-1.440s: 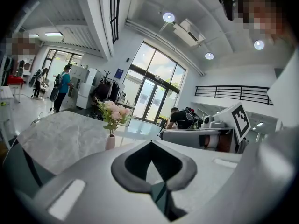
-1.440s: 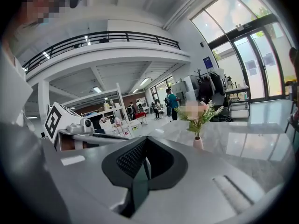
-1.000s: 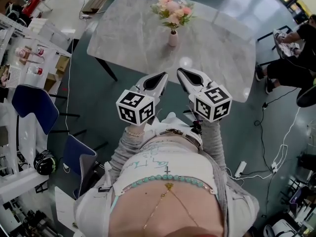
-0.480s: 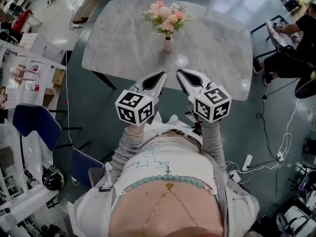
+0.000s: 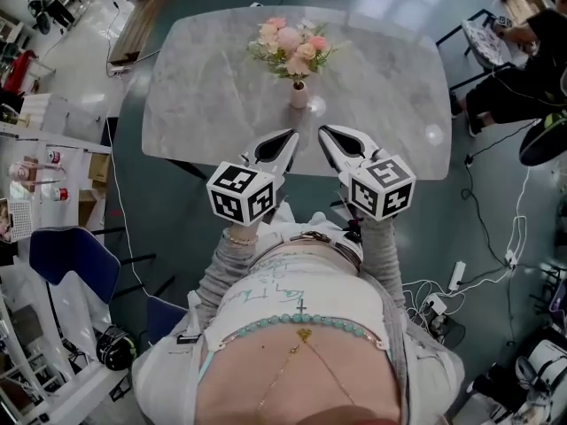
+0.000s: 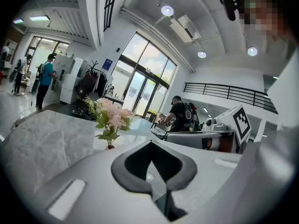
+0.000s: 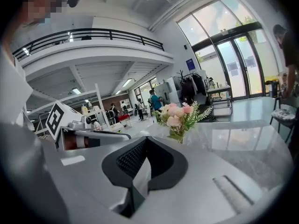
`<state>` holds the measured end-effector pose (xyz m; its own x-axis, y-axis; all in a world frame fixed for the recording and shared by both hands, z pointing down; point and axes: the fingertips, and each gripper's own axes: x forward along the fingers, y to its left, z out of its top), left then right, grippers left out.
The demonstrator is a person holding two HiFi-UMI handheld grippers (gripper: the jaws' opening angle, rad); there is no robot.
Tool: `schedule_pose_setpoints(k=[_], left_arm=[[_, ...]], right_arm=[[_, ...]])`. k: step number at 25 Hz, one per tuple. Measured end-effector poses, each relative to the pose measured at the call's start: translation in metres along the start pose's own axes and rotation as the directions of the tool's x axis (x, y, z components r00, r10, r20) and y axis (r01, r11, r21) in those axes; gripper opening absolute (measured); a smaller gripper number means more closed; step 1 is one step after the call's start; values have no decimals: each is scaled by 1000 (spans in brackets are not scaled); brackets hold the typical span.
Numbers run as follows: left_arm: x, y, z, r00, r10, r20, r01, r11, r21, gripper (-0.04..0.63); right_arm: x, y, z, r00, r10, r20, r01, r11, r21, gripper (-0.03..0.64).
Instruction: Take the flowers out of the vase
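Seen from above, a person stood at the near edge of a grey marble worktop (image 5: 204, 87), holding a tool in each hand. The left tool (image 5: 282, 142) and the right tool (image 5: 335, 136) hovered side by side over that edge, pointing toward the middle — each with its jaws pressed together and nothing between them. Ahead of both tips and apart from them, a small pale vase (image 5: 299, 96) stood upright on the worktop, holding pink and cream flowers (image 5: 288, 44) with green leaves — untouched. Another person (image 5: 509, 87) sat beyond the worktop's right corner.
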<state>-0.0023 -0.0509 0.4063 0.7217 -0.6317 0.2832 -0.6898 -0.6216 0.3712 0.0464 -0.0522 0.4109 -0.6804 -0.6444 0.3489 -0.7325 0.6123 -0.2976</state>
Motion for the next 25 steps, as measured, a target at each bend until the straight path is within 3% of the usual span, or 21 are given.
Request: schedule_pose_setpoints(k=[12, 25], left_arm=[[2, 62, 17, 996, -74, -40, 74, 997, 18, 2], [7, 85, 16, 991, -108, -77, 110, 994, 16, 2]], right_arm=[[58, -7, 14, 996, -85, 6, 85, 996, 14, 25], [72, -21, 12, 990, -141, -17, 142, 989, 36, 25]])
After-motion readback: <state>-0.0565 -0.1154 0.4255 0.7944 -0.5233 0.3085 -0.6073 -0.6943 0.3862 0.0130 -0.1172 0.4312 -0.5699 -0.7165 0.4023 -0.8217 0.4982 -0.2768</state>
